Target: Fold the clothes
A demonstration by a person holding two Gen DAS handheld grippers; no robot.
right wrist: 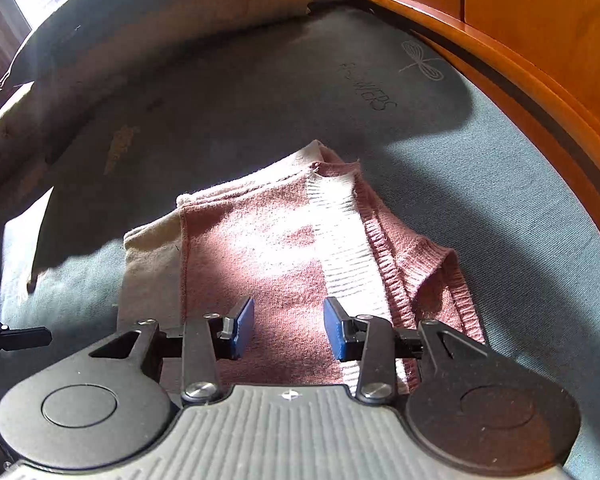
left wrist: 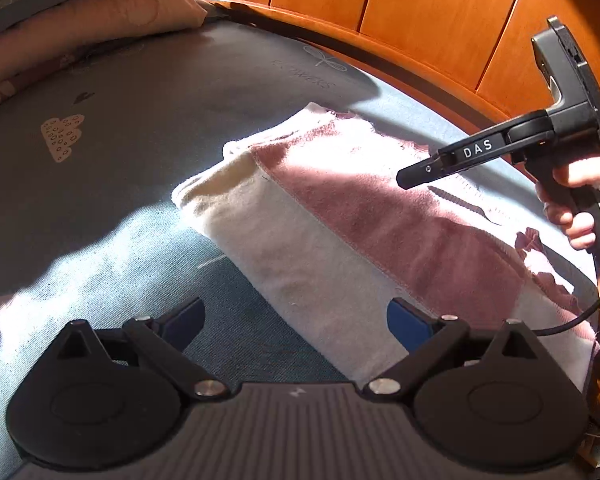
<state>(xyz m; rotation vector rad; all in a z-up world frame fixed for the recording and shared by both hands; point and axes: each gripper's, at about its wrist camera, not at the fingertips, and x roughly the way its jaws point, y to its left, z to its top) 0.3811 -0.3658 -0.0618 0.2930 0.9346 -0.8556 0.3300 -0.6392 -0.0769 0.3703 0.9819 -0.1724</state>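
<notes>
A folded pink-and-cream sweater (left wrist: 340, 216) lies flat on the grey-blue sheet (left wrist: 120, 184) of a bed, near the orange wooden bedframe (left wrist: 420, 8). Pillows (left wrist: 80, 20) are stacked at the far end, well apart from the sweater.

My left gripper (left wrist: 296, 320) is spread wide and holds nothing. Its right finger (left wrist: 408, 320) overlaps the sweater's cream edge; its left finger (left wrist: 184, 320) is over bare sheet. Whether either touches the cloth I cannot tell.

My right gripper (right wrist: 289, 328) is partly open and empty, its two blue pads (right wrist: 244, 328) poised over the pink panel at the near end of the sweater, with the ribbed white band (right wrist: 340, 240) just beside the right pad. In the left view my hand (left wrist: 580, 200) is wrapped round the right gripper's handle, above the sweater's far side.
</notes>
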